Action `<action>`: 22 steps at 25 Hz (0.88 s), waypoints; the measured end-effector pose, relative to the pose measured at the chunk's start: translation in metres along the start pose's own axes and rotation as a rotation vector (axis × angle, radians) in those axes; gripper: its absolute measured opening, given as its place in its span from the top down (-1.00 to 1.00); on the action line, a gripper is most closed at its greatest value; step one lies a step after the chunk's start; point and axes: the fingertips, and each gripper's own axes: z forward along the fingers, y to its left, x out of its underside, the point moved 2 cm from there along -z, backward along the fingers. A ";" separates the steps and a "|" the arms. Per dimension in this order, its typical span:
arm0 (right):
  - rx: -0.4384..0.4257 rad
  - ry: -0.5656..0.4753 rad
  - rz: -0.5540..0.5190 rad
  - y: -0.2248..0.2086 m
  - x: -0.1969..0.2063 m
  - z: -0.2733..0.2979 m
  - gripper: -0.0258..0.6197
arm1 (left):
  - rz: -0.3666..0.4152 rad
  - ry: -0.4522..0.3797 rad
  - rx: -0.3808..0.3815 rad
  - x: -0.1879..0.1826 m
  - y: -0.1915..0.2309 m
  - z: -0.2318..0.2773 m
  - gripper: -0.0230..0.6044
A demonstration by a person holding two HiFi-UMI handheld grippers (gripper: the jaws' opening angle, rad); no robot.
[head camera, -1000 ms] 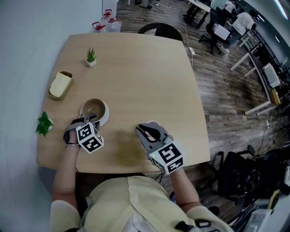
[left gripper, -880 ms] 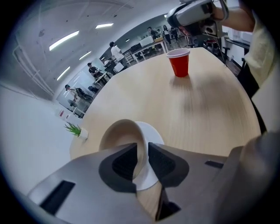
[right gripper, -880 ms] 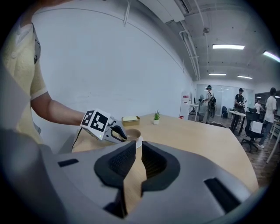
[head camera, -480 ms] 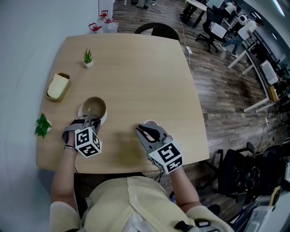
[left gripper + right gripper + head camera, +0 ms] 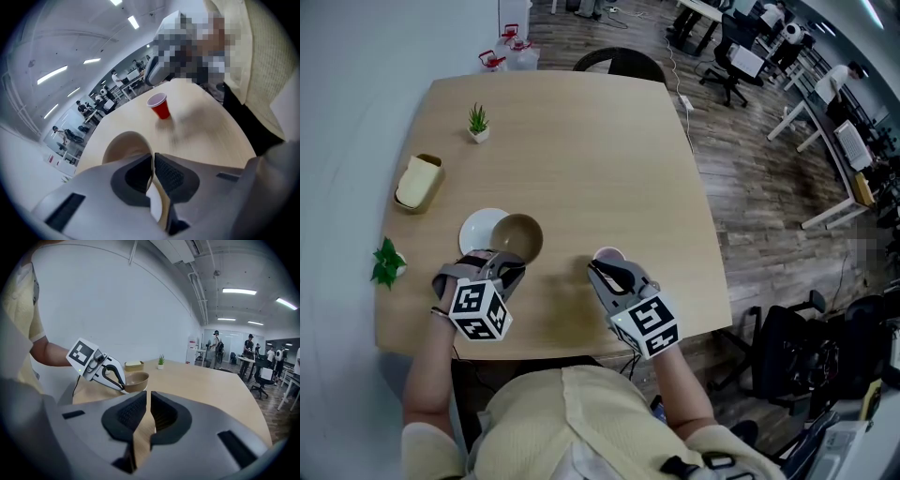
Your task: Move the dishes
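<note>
Head view: camera above the person, facing steeply down, taking in the whole table (image 5: 600,141) and the office floor (image 5: 769,178) beside it.

Left gripper view: camera rides the left tool (image 5: 510,265), close over its jaws, facing back across the table toward the person's torso (image 5: 265,61).

Right gripper view: camera rides the right tool (image 5: 602,271), low, facing across the table toward the wall (image 5: 117,301).

All three views share the bowl (image 5: 137,379). The head and left gripper views share the red cup (image 5: 160,106).
</note>
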 end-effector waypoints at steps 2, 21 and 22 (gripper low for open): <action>0.009 0.000 0.004 -0.001 0.001 -0.001 0.80 | 0.029 -0.026 0.035 -0.005 -0.009 0.001 0.82; 0.159 -0.014 0.105 -0.024 0.019 -0.022 0.85 | 0.271 -0.176 0.253 -0.046 -0.079 0.024 0.82; 0.159 -0.013 0.108 -0.024 0.020 -0.022 0.85 | 0.278 -0.190 0.252 -0.048 -0.080 0.024 0.82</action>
